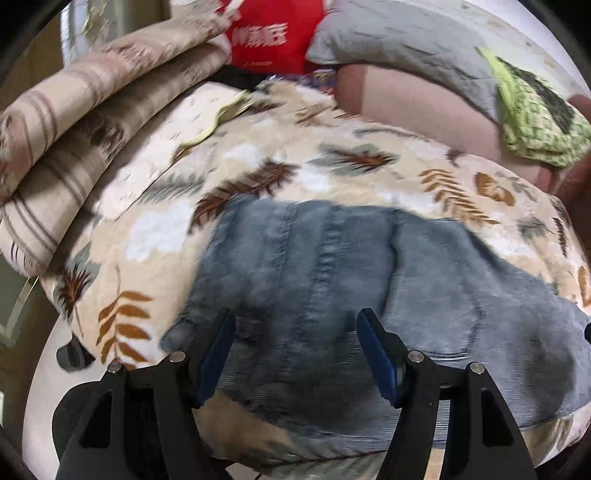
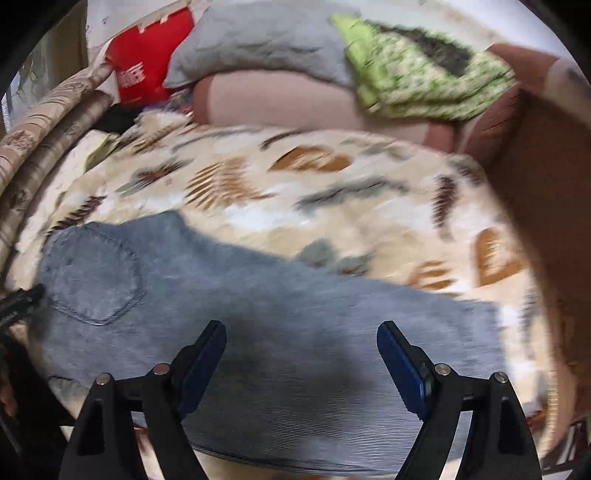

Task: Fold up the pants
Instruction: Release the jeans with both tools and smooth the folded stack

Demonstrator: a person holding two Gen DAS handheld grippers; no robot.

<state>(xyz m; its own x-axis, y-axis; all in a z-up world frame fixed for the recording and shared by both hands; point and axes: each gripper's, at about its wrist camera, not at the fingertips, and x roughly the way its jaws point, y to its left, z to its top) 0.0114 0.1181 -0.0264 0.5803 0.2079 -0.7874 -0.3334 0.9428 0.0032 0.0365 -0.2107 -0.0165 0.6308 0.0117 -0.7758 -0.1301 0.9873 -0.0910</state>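
Observation:
Grey-blue corduroy pants (image 1: 332,280) lie spread on a cream blanket with a leaf print (image 1: 280,162). In the left wrist view the waist end with seams shows, and my left gripper (image 1: 295,321) hangs open just above it, holding nothing. In the right wrist view the pants (image 2: 295,321) run from a back pocket (image 2: 92,277) at the left out to the right. My right gripper (image 2: 301,330) is open above the leg, empty. The left gripper's tip (image 2: 22,299) shows at the left edge by the pocket.
Behind the blanket (image 2: 332,184) lie a pink cushion (image 1: 413,107), a grey pillow (image 1: 399,33), a green patterned cloth (image 1: 532,114), a red bag (image 1: 273,33) and striped folded bedding (image 1: 74,122). A brown surface (image 2: 546,184) rises at the right.

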